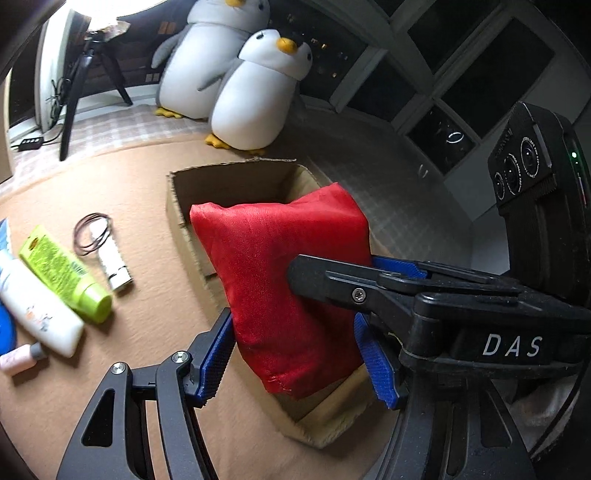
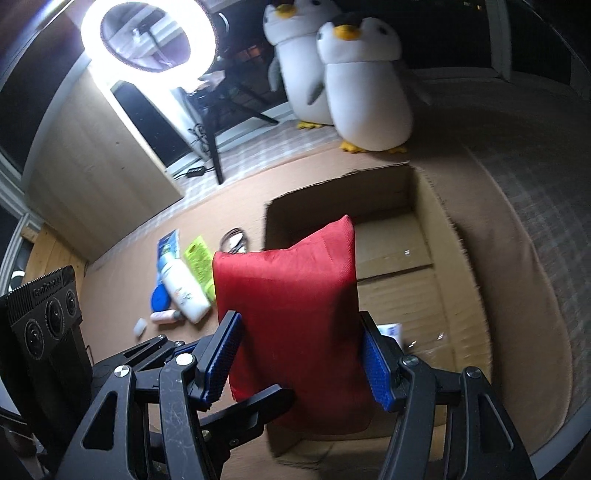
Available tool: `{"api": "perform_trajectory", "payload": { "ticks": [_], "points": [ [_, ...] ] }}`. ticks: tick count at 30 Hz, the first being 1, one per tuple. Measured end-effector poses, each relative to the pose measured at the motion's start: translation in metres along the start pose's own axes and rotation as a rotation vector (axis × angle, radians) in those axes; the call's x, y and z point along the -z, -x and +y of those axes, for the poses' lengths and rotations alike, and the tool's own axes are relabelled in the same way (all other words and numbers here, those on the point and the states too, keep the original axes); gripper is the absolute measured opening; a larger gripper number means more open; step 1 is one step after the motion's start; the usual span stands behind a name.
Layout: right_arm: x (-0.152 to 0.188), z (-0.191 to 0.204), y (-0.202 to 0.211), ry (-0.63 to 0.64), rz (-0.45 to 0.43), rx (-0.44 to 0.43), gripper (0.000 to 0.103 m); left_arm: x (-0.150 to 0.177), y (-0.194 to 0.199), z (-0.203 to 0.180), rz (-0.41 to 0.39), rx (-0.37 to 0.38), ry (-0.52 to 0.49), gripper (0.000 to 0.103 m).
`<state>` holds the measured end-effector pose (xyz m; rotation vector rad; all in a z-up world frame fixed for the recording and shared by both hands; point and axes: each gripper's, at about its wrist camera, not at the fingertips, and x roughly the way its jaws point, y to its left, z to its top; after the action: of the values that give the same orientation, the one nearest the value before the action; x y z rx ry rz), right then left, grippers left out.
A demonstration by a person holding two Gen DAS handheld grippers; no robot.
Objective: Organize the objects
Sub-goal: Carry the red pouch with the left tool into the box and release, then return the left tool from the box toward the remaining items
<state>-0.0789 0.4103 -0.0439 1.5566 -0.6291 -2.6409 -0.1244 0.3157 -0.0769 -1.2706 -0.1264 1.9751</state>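
Note:
A red fabric pouch (image 1: 284, 273) hangs above an open cardboard box (image 1: 229, 184). My left gripper (image 1: 295, 354) is shut on the pouch's lower part, its blue pads pressing both sides. My right gripper (image 1: 332, 273) comes in from the right in the left wrist view and grips the same pouch. In the right wrist view the pouch (image 2: 291, 317) sits between my right gripper's (image 2: 301, 362) blue pads, over the box (image 2: 402, 254). The left gripper's black finger (image 2: 258, 406) reaches in from the lower left.
On the tan surface left of the box lie a green tube (image 1: 62, 273), a white bottle (image 1: 37, 314), a small pink bottle (image 1: 18, 360), a white USB adapter (image 1: 114, 264) and hair ties (image 1: 92, 232). Two plush penguins (image 1: 255, 88) stand behind the box. A ring light (image 2: 147, 33) on a tripod stands far left.

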Motion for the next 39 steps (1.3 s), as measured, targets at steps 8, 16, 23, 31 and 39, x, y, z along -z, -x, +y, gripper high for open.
{"api": "perform_trajectory", "payload": {
  "ticks": [8, 16, 23, 31, 39],
  "points": [
    [-0.006, -0.019, -0.001, -0.003, -0.007, 0.055, 0.061, -0.005, -0.015, -0.006, 0.018, -0.033, -0.024, 0.082],
    [-0.005, -0.022, 0.0, -0.029, -0.017, 0.077, 0.062, -0.002, -0.001, 0.004, 0.001, -0.061, -0.043, 0.085],
    [-0.005, 0.001, 0.001, -0.005, -0.031, 0.02, 0.062, 0.011, 0.027, 0.032, -0.023, -0.079, -0.001, 0.085],
    [-0.002, 0.051, -0.011, 0.081, -0.008, -0.079, 0.062, 0.043, 0.08, 0.087, -0.056, -0.151, 0.072, 0.084],
    [0.004, 0.116, -0.043, 0.212, 0.065, -0.158, 0.062, 0.091, 0.139, 0.159, -0.086, -0.255, 0.196, 0.084]
  ]
}}
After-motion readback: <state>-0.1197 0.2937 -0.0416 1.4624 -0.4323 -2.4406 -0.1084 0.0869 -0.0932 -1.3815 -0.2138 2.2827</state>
